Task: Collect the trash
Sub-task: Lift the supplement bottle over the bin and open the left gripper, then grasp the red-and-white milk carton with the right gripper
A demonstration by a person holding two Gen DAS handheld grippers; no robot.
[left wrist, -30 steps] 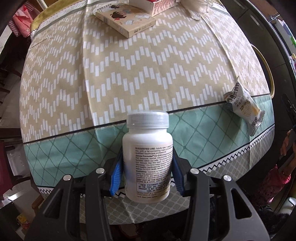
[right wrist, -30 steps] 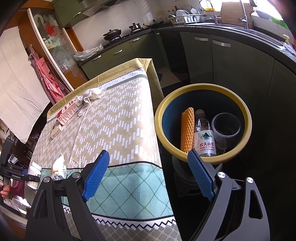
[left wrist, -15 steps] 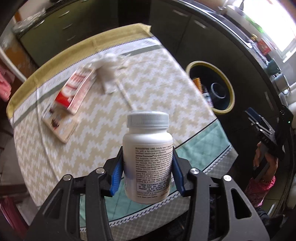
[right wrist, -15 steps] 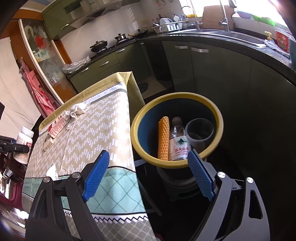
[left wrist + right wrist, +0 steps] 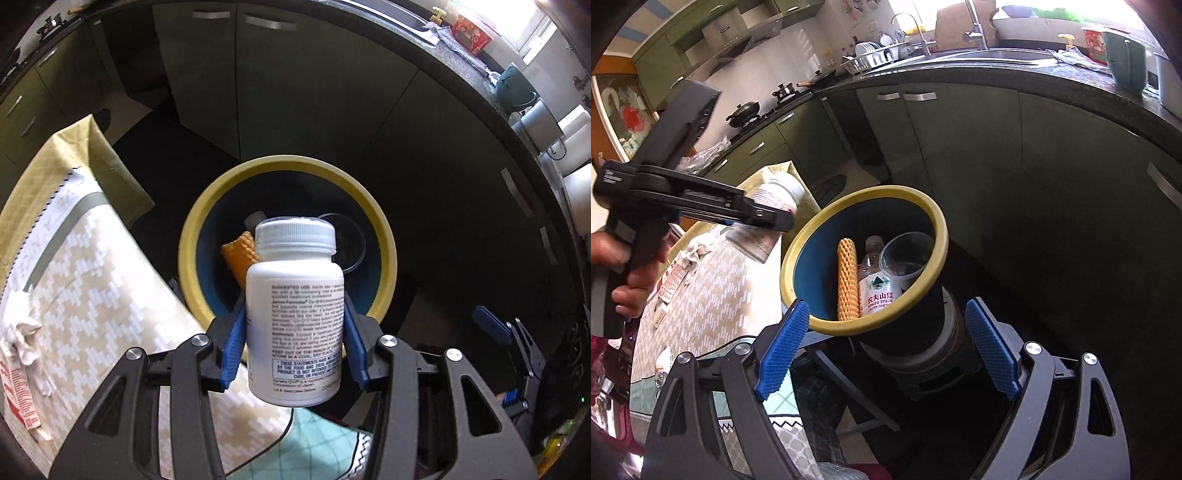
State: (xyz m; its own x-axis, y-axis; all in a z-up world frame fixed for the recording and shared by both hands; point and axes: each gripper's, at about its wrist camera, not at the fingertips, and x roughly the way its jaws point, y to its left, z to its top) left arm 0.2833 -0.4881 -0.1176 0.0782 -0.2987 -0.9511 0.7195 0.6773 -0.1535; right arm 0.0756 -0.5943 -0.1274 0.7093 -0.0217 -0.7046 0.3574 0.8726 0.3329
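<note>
The desk [image 5: 110, 295], covered by a beige zigzag-patterned cloth, is seen beside the round dark-blue waste bin with a yellow rim [image 5: 384, 236]. An orange mesh sleeve [image 5: 847, 280], a clear plastic water bottle [image 5: 877, 284] and a clear plastic cup [image 5: 905, 258] are already held in the bin. The white plastic pill bottle with a white screw cap [image 5: 295, 314] is clamped at mid-body in the partly closed jaws of the left gripper [image 5: 295, 343], suspended near the bin's rim. The right gripper [image 5: 886, 347] is held wide open and empty. Risk is judged: if released short of the opening, the bottle could strike the rim and bounce to the floor.
</note>
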